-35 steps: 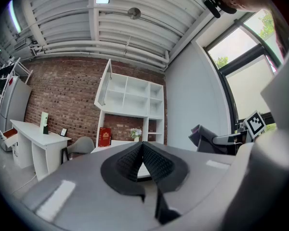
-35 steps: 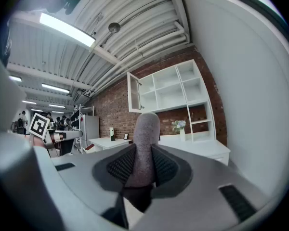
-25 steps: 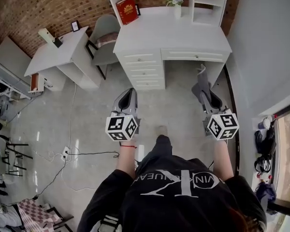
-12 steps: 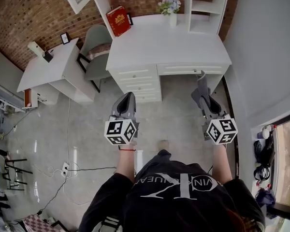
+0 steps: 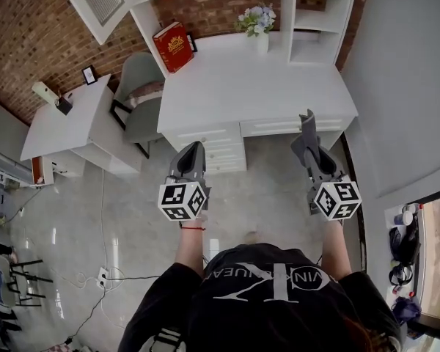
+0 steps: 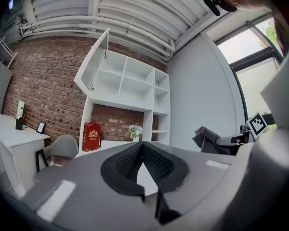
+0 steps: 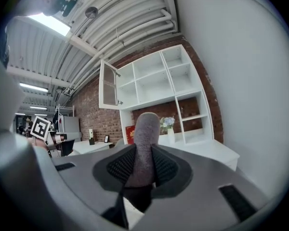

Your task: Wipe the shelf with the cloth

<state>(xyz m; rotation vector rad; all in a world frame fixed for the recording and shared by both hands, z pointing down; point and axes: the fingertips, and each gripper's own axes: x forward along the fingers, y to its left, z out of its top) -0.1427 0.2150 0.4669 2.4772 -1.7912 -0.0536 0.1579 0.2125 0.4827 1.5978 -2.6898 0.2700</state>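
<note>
One white shelved desk [image 5: 242, 86]; one grey fuzzy cloth [image 7: 145, 143]. Left gripper [image 5: 193, 149] level, jaws pinched together, empty; right gripper [image 5: 310, 144] level, clamping cloth.

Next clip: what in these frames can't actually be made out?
Red book: cover print too small, all views.
Shelf unit: top cut off by head view's upper edge.
Cloth: lower end hidden inside right gripper, right gripper view.
Photo frame: picture too small, head view.
</note>
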